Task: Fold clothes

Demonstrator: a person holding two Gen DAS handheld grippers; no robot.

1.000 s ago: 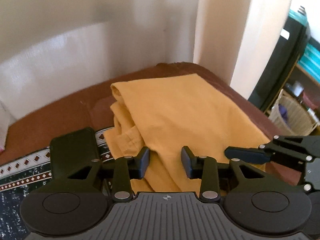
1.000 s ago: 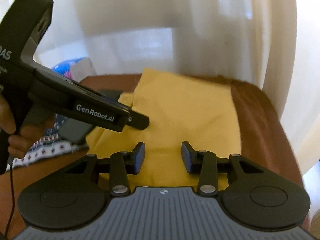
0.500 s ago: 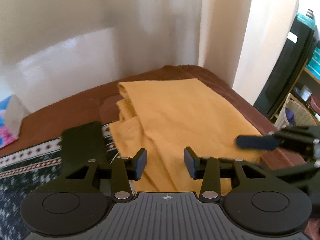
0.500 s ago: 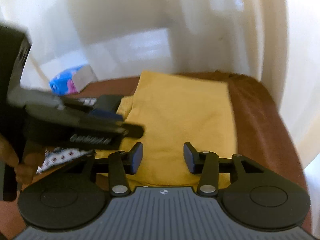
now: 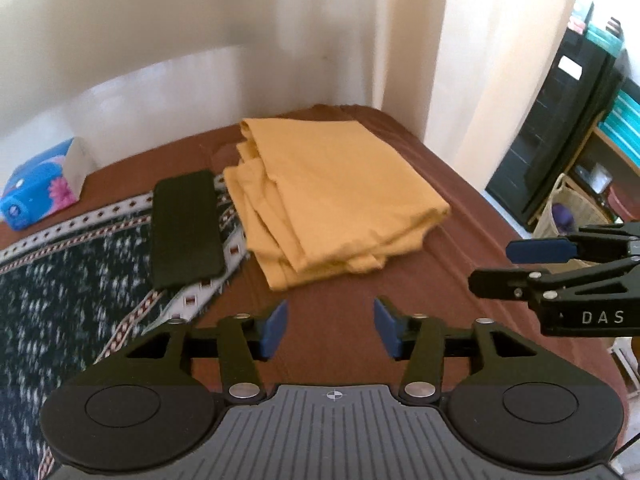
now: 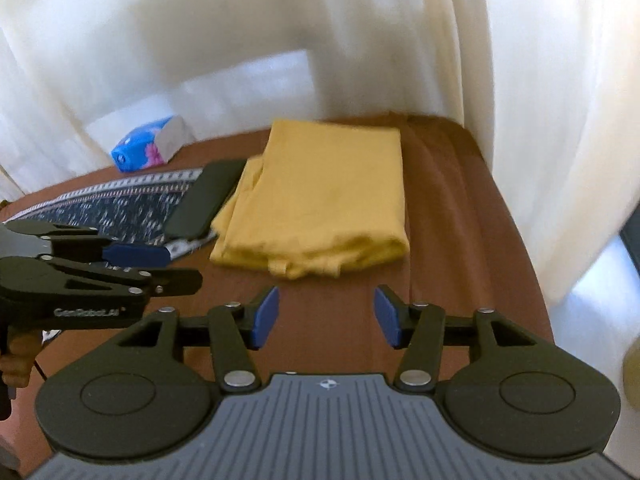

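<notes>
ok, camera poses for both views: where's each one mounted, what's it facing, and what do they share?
Left wrist: sits on the left gripper, looking forward and down across the brown bed cover at the folded yellow garment; its own open fingers show below, the right gripper pokes in from the right.
Right wrist: sits on the right gripper, facing the same garment and the curtain; own open fingers, the left gripper and the person's hand at left.
Shared: garment, black pad, tissue pack, patterned cloth.
</notes>
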